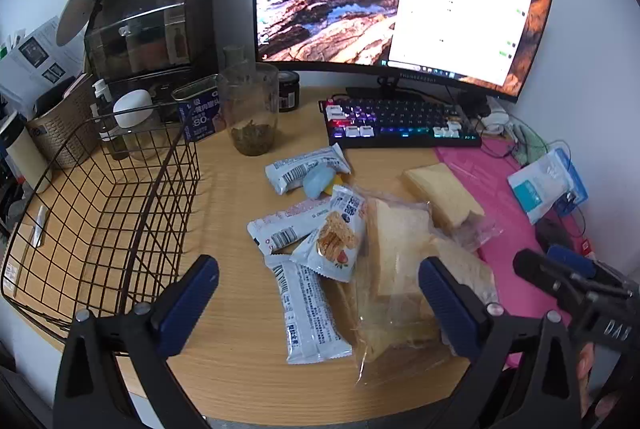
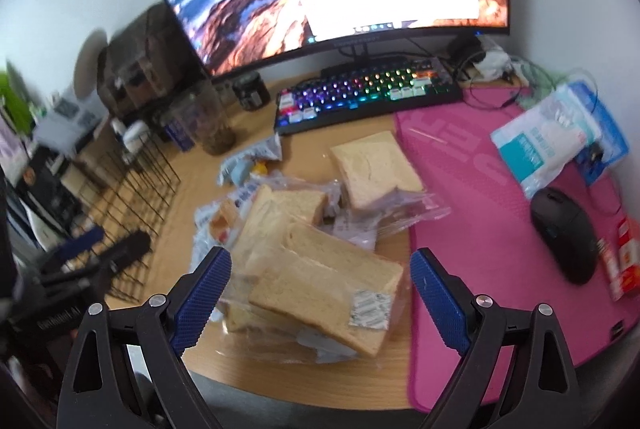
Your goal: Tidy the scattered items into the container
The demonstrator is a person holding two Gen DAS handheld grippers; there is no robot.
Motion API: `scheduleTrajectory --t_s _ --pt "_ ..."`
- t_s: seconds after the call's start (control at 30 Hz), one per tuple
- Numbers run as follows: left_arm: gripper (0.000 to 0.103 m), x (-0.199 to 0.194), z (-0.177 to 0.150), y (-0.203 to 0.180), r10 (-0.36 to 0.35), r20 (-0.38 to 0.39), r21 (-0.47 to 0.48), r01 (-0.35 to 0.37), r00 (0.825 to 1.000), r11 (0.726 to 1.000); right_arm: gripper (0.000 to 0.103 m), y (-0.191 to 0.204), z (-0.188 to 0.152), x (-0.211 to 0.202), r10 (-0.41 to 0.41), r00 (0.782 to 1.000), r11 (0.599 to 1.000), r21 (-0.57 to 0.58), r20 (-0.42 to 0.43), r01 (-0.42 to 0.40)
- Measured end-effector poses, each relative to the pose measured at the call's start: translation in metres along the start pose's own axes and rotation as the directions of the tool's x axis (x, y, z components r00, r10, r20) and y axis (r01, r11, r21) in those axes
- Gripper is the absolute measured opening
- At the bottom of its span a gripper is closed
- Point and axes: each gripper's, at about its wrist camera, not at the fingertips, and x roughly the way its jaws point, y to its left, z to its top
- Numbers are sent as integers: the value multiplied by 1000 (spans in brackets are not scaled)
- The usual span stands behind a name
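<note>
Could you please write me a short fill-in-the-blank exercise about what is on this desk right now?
1. The black wire basket holds ____ of the snack packets.
2. The mouse lies on a ____ mat.
3. The left tongs and the right tongs both stand ____, holding nothing.
4. The bread slices are wrapped in clear ____ bags.

Missing words: none; pink; open; plastic
</note>
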Motion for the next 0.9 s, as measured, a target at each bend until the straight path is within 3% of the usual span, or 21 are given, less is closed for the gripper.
scheduleTrajectory --t_s 0.9 --pt "100 2 0 1 -5 2 -10 5 1000 1000 93 -4 0 6 1 999 1000 10 -35 0"
